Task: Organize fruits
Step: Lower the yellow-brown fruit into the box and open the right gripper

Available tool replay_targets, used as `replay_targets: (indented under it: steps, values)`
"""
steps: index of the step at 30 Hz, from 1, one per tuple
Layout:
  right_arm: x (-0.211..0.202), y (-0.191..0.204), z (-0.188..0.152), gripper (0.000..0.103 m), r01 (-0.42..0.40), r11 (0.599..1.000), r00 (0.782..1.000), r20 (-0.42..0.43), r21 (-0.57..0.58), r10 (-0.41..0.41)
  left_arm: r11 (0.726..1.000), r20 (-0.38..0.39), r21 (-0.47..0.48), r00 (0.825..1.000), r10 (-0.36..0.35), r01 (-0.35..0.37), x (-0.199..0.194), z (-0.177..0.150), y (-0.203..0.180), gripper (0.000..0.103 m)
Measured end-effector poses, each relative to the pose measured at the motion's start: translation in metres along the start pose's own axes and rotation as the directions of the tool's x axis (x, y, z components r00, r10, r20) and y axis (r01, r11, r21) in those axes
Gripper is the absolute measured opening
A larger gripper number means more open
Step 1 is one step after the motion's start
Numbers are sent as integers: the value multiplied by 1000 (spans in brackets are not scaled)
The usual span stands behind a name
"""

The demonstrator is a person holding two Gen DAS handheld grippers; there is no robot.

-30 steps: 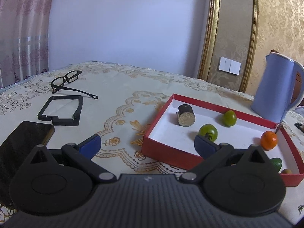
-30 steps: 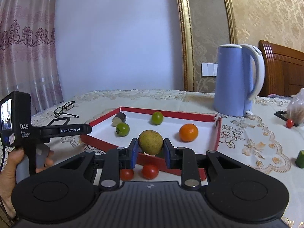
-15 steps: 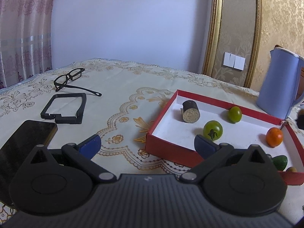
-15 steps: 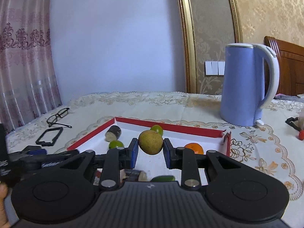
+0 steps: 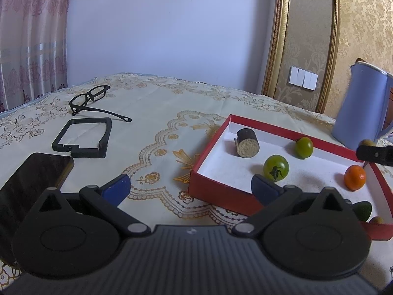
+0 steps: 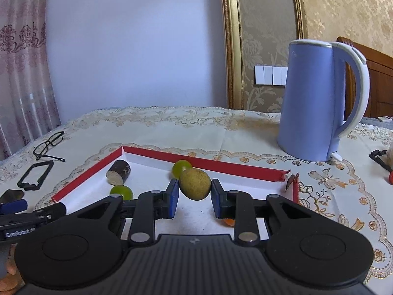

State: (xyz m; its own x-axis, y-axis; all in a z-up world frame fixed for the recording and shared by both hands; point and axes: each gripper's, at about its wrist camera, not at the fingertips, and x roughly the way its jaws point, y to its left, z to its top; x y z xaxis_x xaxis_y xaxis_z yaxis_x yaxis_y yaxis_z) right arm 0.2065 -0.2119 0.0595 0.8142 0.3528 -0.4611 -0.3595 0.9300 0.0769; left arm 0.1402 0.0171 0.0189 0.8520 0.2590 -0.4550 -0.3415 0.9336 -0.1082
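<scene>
The right gripper [image 6: 194, 191] is clamped on a yellow-brown fruit [image 6: 195, 184], now carried over the red box [image 6: 235, 167], a second ago short of it; release comes next. At nine o'clock, the left gripper [image 5: 191, 189] idles, fingers apart.

My desk [image 5: 157, 113] wore a matt embroidered cloth. The red box [image 5: 216, 191] looked like matt cardboard lined with white paper. The kettle [image 6: 309, 98] at upper right was smooth plastic; the tomatoes [image 5: 276, 167] shone glossy.
</scene>
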Motion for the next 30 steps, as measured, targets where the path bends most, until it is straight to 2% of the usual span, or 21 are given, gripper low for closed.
replay_targets:
  steps: [11, 25, 28, 30]
  values:
    - [35, -3, 8, 27, 37, 999, 997, -69, 7, -37, 1000, 2, 0, 1000, 14, -14, -1, 0, 0, 103]
    - [53, -7, 9, 29, 61, 997, 992, -117, 41, -55, 1000, -1, 3, 1000, 16, -16, -2, 1, 0, 103]
    - [49, -10, 8, 42, 49, 997, 991, -129, 67, -40, 1000, -3, 5, 1000, 15, -15, -1, 1, -1, 103]
    - [37, -11, 7, 60, 44, 996, 994, -105, 79, -36, 1000, -4, 9, 1000, 16, -16, -1, 1, -1, 103]
